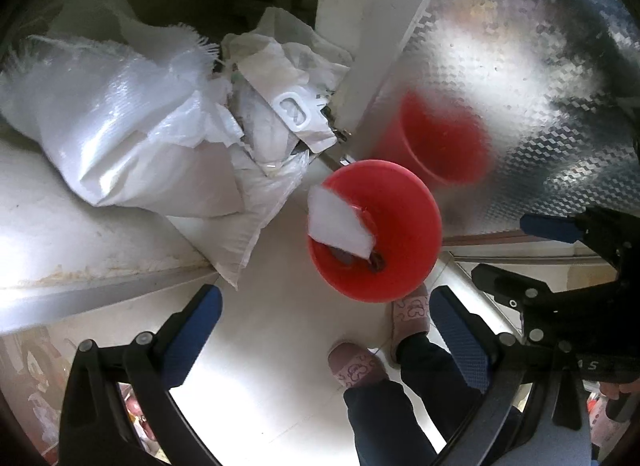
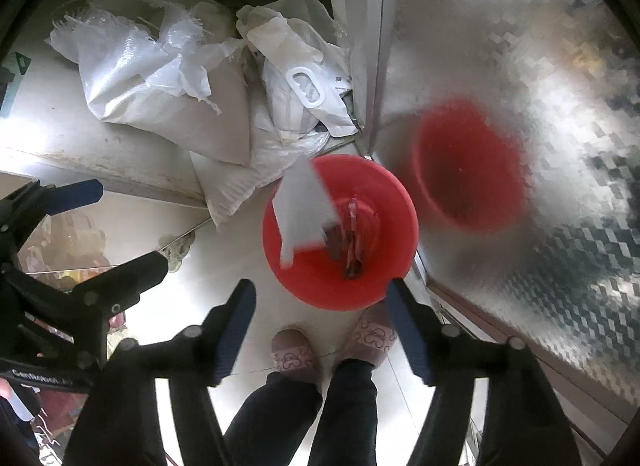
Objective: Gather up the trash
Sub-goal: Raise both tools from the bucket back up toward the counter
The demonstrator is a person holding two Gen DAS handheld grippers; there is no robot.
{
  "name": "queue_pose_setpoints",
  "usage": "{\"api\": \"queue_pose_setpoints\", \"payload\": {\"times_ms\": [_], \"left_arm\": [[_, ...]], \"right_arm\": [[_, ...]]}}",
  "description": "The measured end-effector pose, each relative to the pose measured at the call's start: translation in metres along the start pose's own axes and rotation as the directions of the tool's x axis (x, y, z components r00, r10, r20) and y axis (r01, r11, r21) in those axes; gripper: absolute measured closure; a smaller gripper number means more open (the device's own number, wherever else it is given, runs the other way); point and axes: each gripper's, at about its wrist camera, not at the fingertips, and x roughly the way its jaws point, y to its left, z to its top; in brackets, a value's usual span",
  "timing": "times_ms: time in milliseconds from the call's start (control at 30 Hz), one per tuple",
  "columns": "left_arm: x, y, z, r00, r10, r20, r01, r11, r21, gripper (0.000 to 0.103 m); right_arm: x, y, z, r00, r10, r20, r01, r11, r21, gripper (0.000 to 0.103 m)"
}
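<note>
A red bin (image 1: pixel 400 234) (image 2: pixel 376 274) stands on the pale floor right below both grippers. A white scrap of paper (image 1: pixel 340 225) (image 2: pixel 304 209), blurred, hangs over the bin's left rim with nothing gripping it. A reddish crumpled wrapper (image 2: pixel 354 242) lies inside the bin. My left gripper (image 1: pixel 324 302) is open with nothing between its blue pads. My right gripper (image 2: pixel 320 290) is open too, above the bin's near rim, also with nothing in it. Each gripper appears at the edge of the other's view: the right gripper (image 1: pixel 500 246) and the left gripper (image 2: pixel 132 221).
White woven sacks (image 1: pixel 120 125) and plastic bags (image 2: pixel 304 85) are piled on a raised ledge to the left. A shiny patterned metal door (image 1: pixel 520 65) on the right mirrors the bin. The person's slippered feet (image 2: pixel 292 350) stand close to the bin.
</note>
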Motion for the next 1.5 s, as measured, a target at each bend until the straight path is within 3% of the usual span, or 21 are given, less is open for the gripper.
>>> {"api": "queue_pose_setpoints", "payload": {"times_ms": [100,267,433,667,800,967,1167,1300,1500], "left_arm": [[-0.015,0.001,-0.005,1.000,0.006,0.005,-0.006,1.000,-0.005,0.000],[-0.051,0.002,-0.015,0.999,0.025,0.029,-0.025,1.000,-0.005,0.000],[-0.094,0.002,-0.024,0.998,0.036,0.050,-0.035,0.999,-0.021,0.000],[-0.187,-0.006,-0.040,0.995,0.029,0.097,-0.028,1.000,-0.013,0.000],[-0.261,-0.013,-0.044,0.988,0.038,0.150,-0.034,0.999,-0.030,0.000],[-0.345,-0.025,-0.041,0.965,0.046,0.259,-0.050,0.999,0.010,0.000],[-0.425,-0.038,-0.027,0.920,0.024,0.391,-0.047,0.998,0.050,0.000],[-0.451,-0.053,-0.017,0.899,-0.004,0.437,-0.044,0.994,0.098,0.000],[-0.465,-0.075,0.002,0.888,-0.033,0.459,-0.053,0.984,0.172,0.000]], "right_arm": [[-0.010,0.004,-0.002,1.000,-0.004,0.003,0.004,1.000,-0.010,0.030],[-0.032,0.010,-0.010,1.000,-0.013,0.019,0.013,1.000,-0.017,0.011],[-0.069,0.018,-0.020,0.999,-0.007,0.042,0.008,1.000,-0.012,0.000],[-0.143,0.041,-0.040,0.996,0.020,0.085,-0.018,1.000,-0.020,0.001],[-0.201,0.058,-0.046,0.989,0.029,0.144,-0.024,0.999,-0.040,0.001],[-0.285,0.075,-0.048,0.965,0.059,0.256,-0.031,0.993,-0.112,0.000],[-0.362,0.074,-0.050,0.925,0.046,0.377,-0.007,0.995,-0.103,0.000],[-0.397,0.063,-0.052,0.890,0.023,0.455,0.004,0.998,-0.059,0.000],[-0.422,0.046,-0.050,0.858,-0.028,0.512,0.025,1.000,0.013,0.000]]}}
